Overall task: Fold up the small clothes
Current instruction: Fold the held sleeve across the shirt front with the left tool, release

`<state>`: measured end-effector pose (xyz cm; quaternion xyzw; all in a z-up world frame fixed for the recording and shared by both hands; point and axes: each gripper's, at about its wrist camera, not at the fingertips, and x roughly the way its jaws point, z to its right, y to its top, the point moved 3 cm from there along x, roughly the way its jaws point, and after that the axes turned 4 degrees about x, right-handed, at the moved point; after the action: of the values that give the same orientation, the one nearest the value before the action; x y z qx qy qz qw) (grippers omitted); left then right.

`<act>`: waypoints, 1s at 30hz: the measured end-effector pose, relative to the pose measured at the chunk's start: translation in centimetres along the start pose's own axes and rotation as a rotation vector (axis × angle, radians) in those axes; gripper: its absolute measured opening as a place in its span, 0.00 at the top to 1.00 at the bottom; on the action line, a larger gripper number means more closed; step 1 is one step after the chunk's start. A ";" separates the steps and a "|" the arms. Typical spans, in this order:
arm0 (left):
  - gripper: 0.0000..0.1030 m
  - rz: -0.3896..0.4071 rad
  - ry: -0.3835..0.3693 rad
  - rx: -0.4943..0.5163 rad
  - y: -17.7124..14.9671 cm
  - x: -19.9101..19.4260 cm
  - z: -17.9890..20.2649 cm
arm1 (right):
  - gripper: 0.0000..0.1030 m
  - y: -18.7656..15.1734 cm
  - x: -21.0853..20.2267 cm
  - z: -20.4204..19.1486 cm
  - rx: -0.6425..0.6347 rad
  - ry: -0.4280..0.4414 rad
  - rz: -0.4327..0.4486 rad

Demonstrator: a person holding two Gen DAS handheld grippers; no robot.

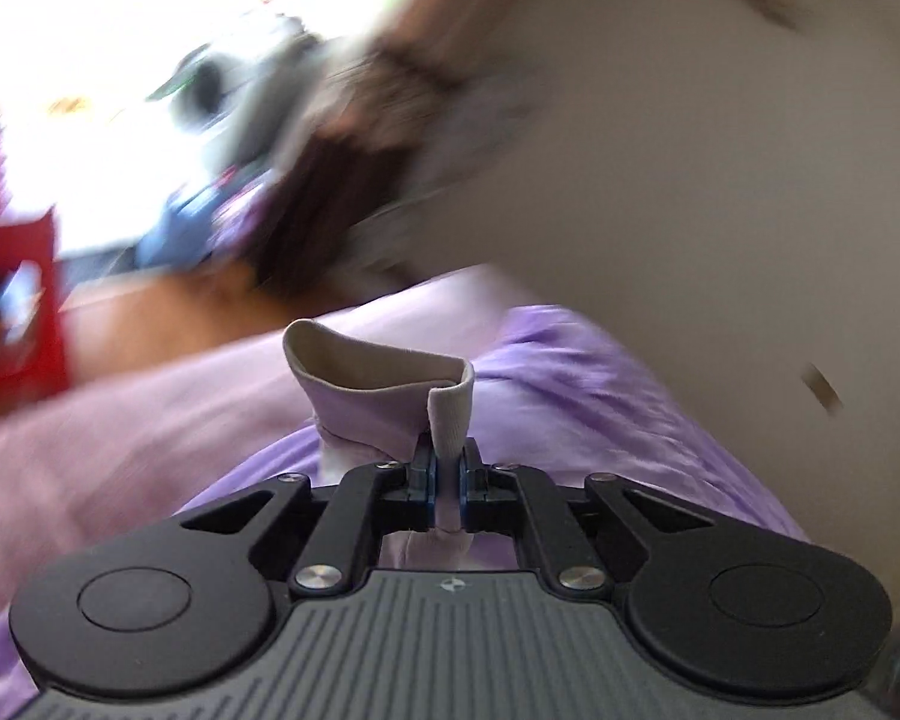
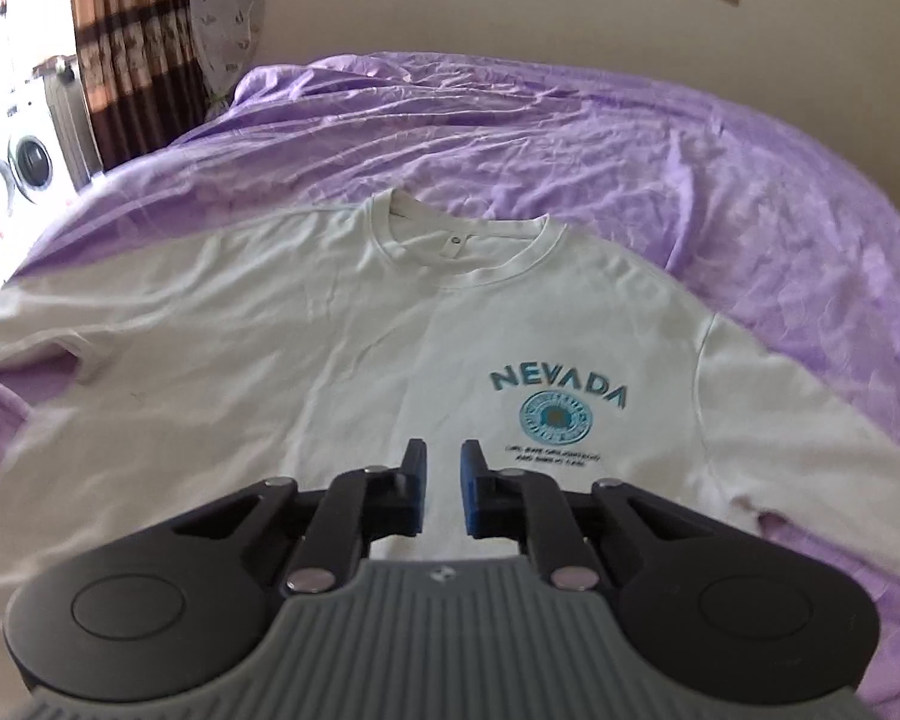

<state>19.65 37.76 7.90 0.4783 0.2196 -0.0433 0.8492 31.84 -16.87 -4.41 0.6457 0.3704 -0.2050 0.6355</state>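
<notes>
A white cotton T-shirt lies face up and spread flat on a bed covered with a wrinkled lilac sheet. Its ribbed round collar points away from the camera, with a small label inside the neck. On the chest sits a teal arched "NEVADA" print above a round teal badge and two lines of tiny dark text, too small to read. One short sleeve stretches out to the left edge of the right wrist view, and the other lies to the right.

The right claw hovers over the shirt's lower chest, its blue-padded jaws a narrow gap apart, holding nothing.

The left claw is pinched closed on a hemmed edge of the white fabric, which curls up in a loop beyond its tips. The surroundings there are motion-blurred.
</notes>
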 end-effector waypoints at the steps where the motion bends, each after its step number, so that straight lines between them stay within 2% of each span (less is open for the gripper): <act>1: 0.94 0.013 -0.033 0.071 0.4 -0.4 3.4 | 0.93 0.0 -0.5 0.2 0.004 0.011 -0.002; 5: 0.94 0.024 -0.148 0.285 -0.6 -0.4 15.1 | 0.92 -0.4 -2.2 1.0 -0.023 0.033 -0.007; 8: 0.94 0.000 -0.220 0.378 -3.3 0.6 21.9 | 0.91 -0.3 -3.4 2.1 -0.036 0.038 0.000; 10: 0.94 -0.037 -0.254 0.443 -6.3 1.9 25.8 | 0.91 0.0 -4.0 2.8 -0.042 0.030 0.012; 14: 0.94 -0.134 -0.290 0.608 -14.8 4.8 31.5 | 0.91 1.1 -4.3 4.8 0.001 0.032 0.033; 17: 0.95 -0.241 -0.293 0.725 -21.7 7.4 32.5 | 0.88 1.7 -3.2 6.6 0.085 0.044 0.019; 20: 0.95 -0.394 -0.295 0.744 -27.0 10.3 32.1 | 0.86 1.3 -1.2 7.4 0.129 0.035 -0.014; 22: 0.94 -0.487 -0.317 0.707 -29.3 11.4 31.1 | 0.86 0.6 0.5 7.7 0.167 0.056 -0.056; 23: 0.93 -0.543 -0.345 0.676 -29.6 11.7 30.3 | 0.85 0.2 1.3 7.8 0.188 0.069 -0.079; 25: 0.82 -0.656 -0.401 0.617 -30.2 12.6 29.2 | 0.78 -0.3 2.4 7.8 0.221 0.090 -0.112; 26: 0.79 -0.688 -0.424 0.596 -30.0 12.5 28.6 | 0.68 -0.5 3.0 7.9 0.240 0.101 -0.130; 28: 0.67 -0.705 -0.455 0.567 -29.3 12.3 27.8 | 0.66 -0.6 3.9 7.8 0.264 0.120 -0.154; 29: 0.64 -0.706 -0.468 0.548 -28.5 12.3 27.4 | 0.65 -0.5 4.2 7.6 0.273 0.132 -0.166; 30: 0.56 -0.702 -0.493 0.524 -27.5 11.9 27.0 | 0.62 -0.3 4.5 7.5 0.286 0.145 -0.177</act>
<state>31.54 2.13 -6.84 0.5482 0.1419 -0.4919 0.6613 36.04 -23.22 -8.70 0.7075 0.4377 -0.2633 0.4883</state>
